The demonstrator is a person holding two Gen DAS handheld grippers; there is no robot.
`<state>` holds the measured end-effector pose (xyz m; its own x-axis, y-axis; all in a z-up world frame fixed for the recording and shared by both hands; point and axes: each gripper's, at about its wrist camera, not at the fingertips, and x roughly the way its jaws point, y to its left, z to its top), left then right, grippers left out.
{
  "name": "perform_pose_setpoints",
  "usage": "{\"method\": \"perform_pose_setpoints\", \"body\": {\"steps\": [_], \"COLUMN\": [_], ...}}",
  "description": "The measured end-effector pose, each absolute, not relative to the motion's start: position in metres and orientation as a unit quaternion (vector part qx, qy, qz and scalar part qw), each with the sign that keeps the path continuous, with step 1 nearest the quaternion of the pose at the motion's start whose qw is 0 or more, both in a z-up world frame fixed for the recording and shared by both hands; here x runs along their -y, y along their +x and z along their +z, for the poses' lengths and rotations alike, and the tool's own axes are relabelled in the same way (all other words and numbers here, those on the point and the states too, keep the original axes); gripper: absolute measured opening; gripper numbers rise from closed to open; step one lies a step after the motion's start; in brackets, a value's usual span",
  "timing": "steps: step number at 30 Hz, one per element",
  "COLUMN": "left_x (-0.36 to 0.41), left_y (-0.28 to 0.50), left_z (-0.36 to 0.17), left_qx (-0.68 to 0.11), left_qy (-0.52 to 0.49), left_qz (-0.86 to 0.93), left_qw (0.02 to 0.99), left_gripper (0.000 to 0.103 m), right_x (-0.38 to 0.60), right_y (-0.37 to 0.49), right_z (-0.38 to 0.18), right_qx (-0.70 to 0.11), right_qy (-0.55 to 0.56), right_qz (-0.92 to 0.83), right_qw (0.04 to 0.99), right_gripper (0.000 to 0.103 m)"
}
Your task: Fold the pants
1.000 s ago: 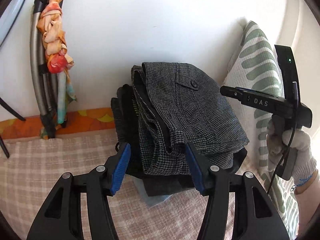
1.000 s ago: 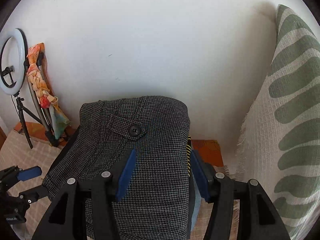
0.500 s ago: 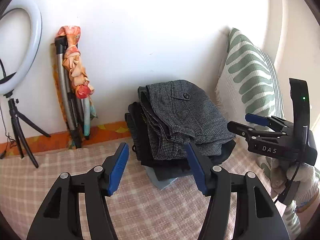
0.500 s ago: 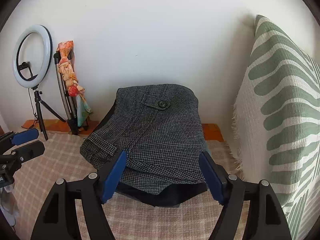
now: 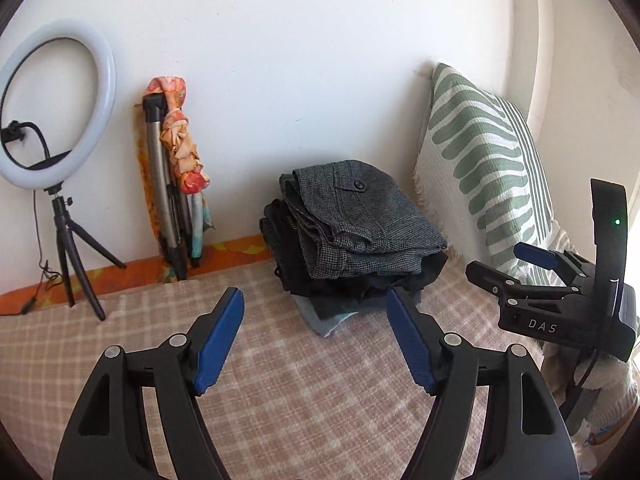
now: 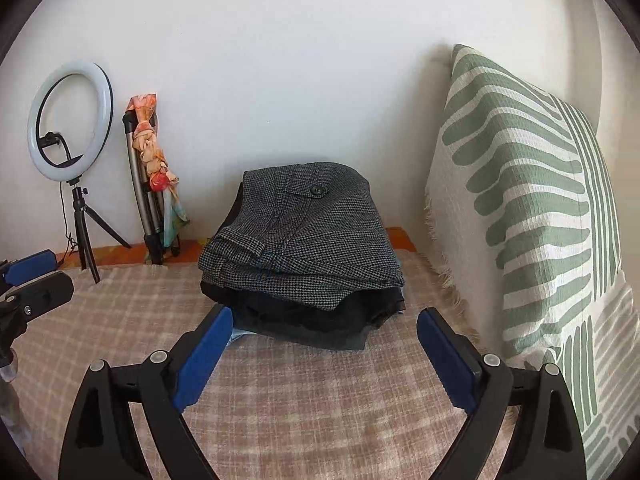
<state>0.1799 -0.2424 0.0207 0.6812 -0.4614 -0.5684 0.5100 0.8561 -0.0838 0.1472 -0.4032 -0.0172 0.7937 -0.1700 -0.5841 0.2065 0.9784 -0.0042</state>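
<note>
As the grey pants (image 6: pixel 304 232) lie folded atop the stack at the bed's (image 6: pixel 320 400) far edge, your left gripper (image 5: pixel 316 336) and right gripper (image 6: pixel 324 356) gape empty; folding looks done.

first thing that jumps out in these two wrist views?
The folded grey houndstooth pants, button pocket up, top a stack of darker clothes on the checked blanket by the wall. Right of the stack a green-striped pillow leans upright; at left stands a ring light on a tripod. The left gripper and right gripper are open, empty.
</note>
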Motion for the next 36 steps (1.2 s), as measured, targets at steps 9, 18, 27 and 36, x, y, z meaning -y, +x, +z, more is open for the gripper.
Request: {"method": "perform_pose_setpoints", "body": {"steps": [9, 18, 27, 36], "left_x": [0.210, 0.189, 0.183, 0.174], "left_y": [0.145, 0.124, 0.121, 0.114], "left_z": [0.016, -0.003, -0.011, -0.011], "left_qx": [-0.289, -0.296, -0.296, -0.288], "left_qy": [0.044, 0.057, 0.072, 0.077], "left_qz": [-0.254, -0.244, -0.227, -0.224], "left_qw": [0.922, 0.922, 0.925, 0.928], "left_gripper": [0.078, 0.079, 0.079, 0.082], "right_x": [0.373, 0.358, 0.354, 0.346], "right_y": [0.103, 0.079, 0.079, 0.075], "right_z": [-0.025, -0.037, -0.045, -0.041], "right_qx": [-0.301, -0.288, -0.283, -0.275], "right_qy": [0.055, 0.091, 0.089, 0.072], "right_qz": [-0.115, -0.133, -0.145, -0.147], "right_qw": [0.945, 0.944, 0.944, 0.947], "right_gripper": [0.103, 0.103, 0.103, 0.103]}}
